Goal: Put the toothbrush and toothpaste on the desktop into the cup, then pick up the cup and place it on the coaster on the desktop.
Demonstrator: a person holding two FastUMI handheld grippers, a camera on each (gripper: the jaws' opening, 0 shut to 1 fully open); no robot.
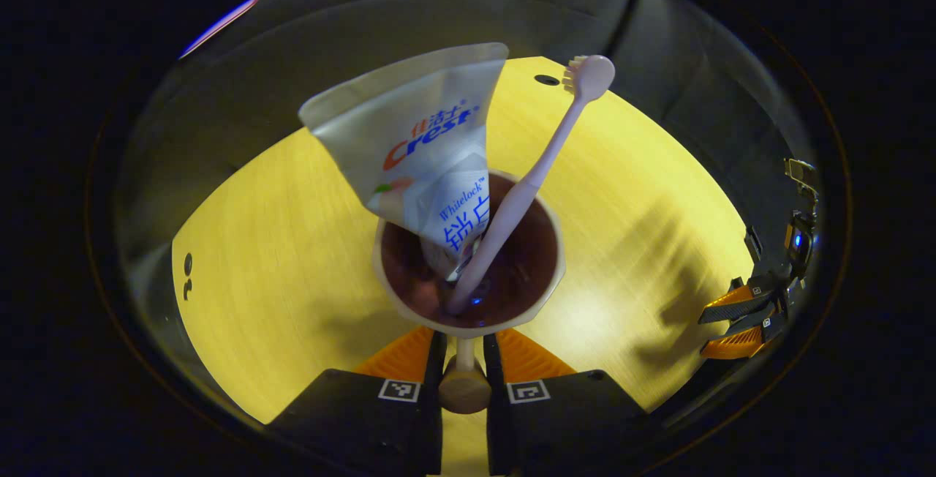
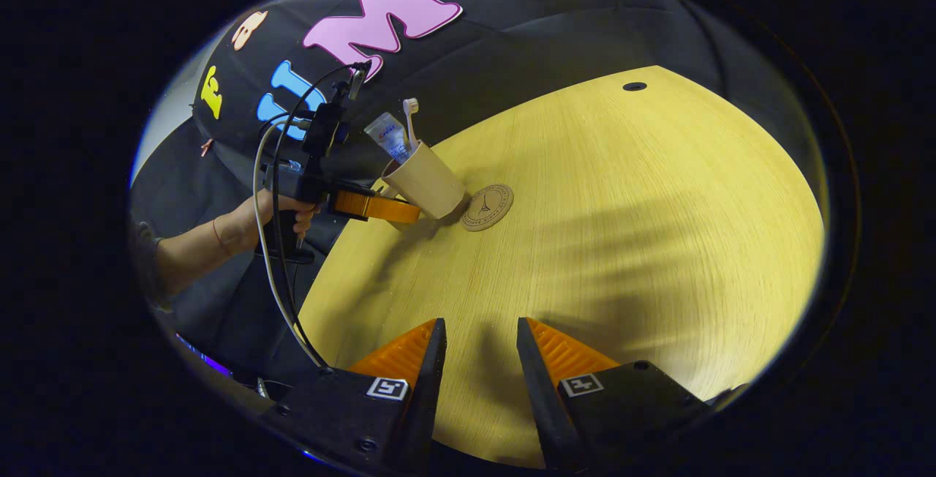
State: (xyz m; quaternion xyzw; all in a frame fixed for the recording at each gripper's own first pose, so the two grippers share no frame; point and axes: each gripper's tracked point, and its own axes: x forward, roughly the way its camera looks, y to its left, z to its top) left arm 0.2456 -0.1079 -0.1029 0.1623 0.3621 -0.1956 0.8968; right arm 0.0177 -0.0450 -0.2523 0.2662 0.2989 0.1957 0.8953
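— Left gripper view: the left gripper (image 1: 464,360) pinches the cup (image 1: 468,257) by its handle, toothpaste (image 1: 417,148) and toothbrush (image 1: 534,177) inside.

— Right gripper view: the coaster (image 2: 488,207) lies just beside the cup's base, away from the holding hand (image 2: 281,210); the right gripper (image 2: 475,360) is parted, empty.

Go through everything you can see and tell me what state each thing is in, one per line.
cup: held by its handle, tilted, beside the coaster
toothpaste: in the cup, leaning out over the rim
toothbrush: in the cup, bristle end up
coaster: flat on the desktop, nothing on it
left gripper: fingers shut on the cup handle
right gripper: fingers open, holding nothing
desktop: bare wood
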